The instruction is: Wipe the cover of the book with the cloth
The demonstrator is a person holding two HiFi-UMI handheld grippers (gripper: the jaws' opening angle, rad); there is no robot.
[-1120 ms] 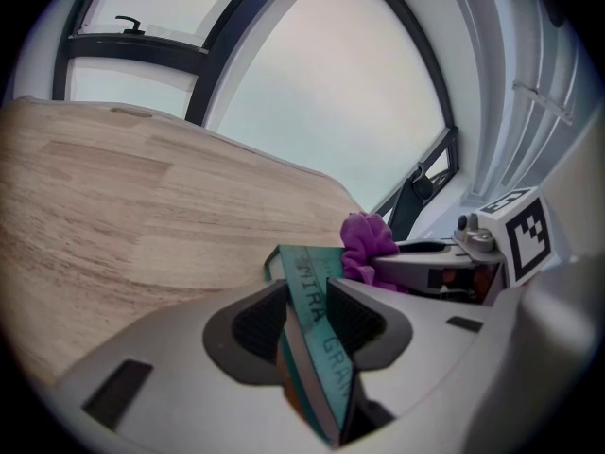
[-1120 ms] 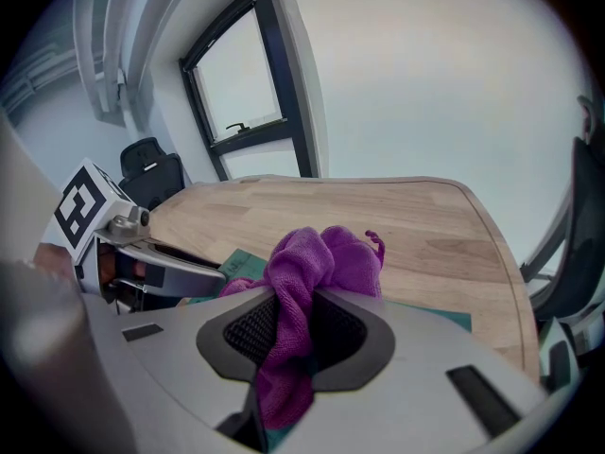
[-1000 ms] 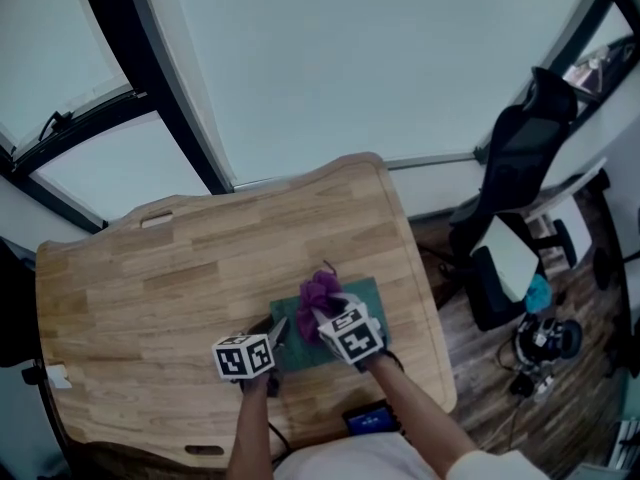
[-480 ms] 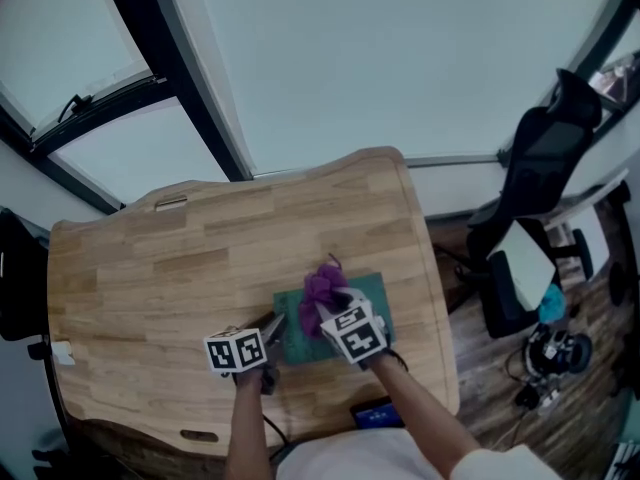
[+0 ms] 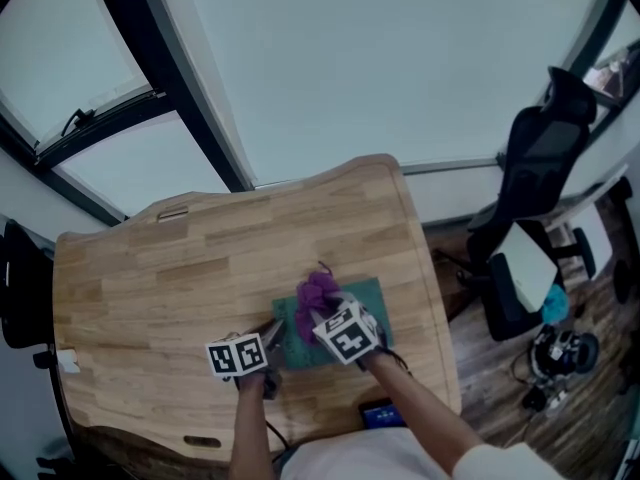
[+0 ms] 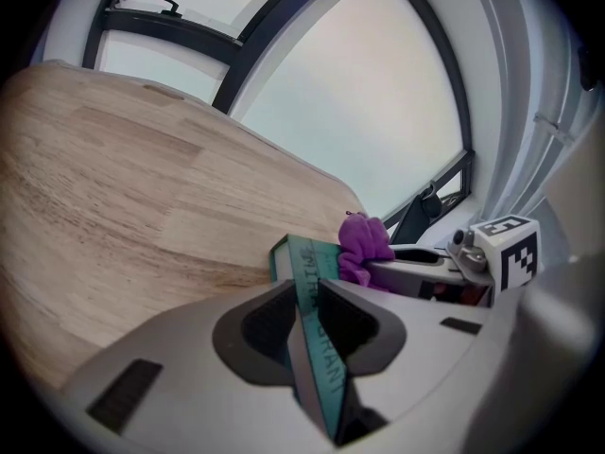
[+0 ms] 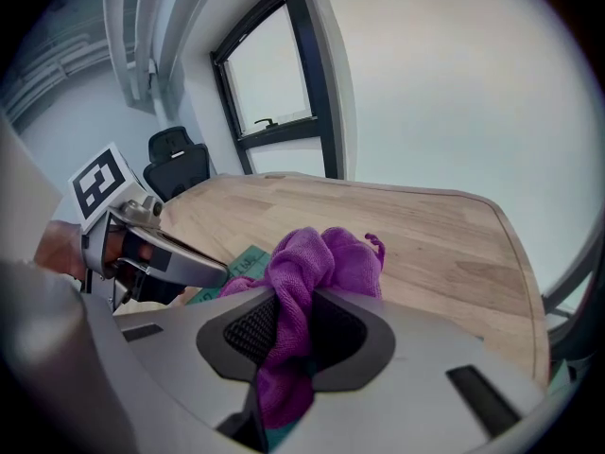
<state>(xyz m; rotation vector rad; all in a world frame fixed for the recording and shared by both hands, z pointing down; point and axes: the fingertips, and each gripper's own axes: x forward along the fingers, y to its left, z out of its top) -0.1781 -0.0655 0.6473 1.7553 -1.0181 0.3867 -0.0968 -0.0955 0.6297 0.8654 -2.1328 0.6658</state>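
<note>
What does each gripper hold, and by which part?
Left gripper, jaws just closing: the book, by its spine edge. Right gripper: the cloth, by a bunched fold.

The worktop (image 5: 170, 268) lay bare across the frame's left and upper parts. The book (image 5: 375, 293) and cloth (image 5: 316, 292) crowded its lower right.

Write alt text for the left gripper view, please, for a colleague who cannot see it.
The left gripper's jaws, which have just been closing, clamp the near edge of a teal book lying on a wooden table. Behind, the right gripper holds a purple cloth on the book's cover, with large windows beyond.
</note>
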